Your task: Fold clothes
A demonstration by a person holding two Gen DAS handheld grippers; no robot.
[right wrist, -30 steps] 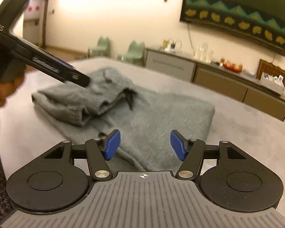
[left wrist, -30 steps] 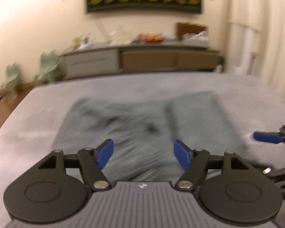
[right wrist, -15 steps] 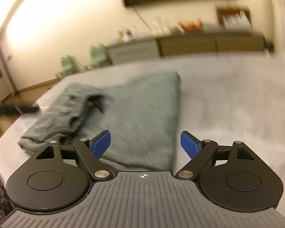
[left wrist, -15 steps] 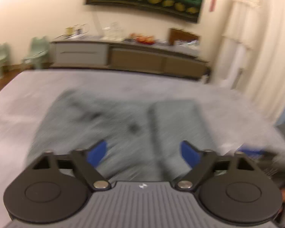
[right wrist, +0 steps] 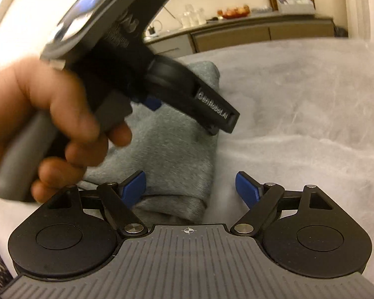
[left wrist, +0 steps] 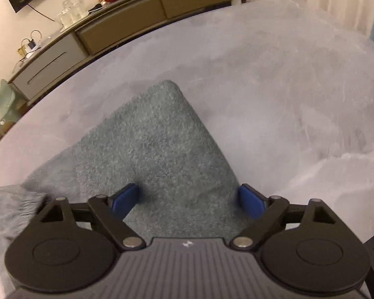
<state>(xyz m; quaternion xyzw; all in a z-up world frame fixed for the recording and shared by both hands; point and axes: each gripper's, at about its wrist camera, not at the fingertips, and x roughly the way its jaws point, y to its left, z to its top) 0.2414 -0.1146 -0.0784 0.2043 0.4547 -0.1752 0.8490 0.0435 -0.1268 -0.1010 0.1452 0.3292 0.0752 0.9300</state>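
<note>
A wide surface (left wrist: pixel 286 79) under a pale grey, faintly creased cover carries everything. One folded grey garment (left wrist: pixel 157 154) lies flat on it near the near edge, one corner pointing toward the far edge. The rest of the cover lies bare.

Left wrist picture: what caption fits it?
Left gripper closing over a folded grey sweater on the pale table.

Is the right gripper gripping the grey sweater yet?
Apart. In the right wrist view the right gripper is opening; its right pad stands over bare table, so no grip, though the grey sweater's folded edge lies between.
</note>
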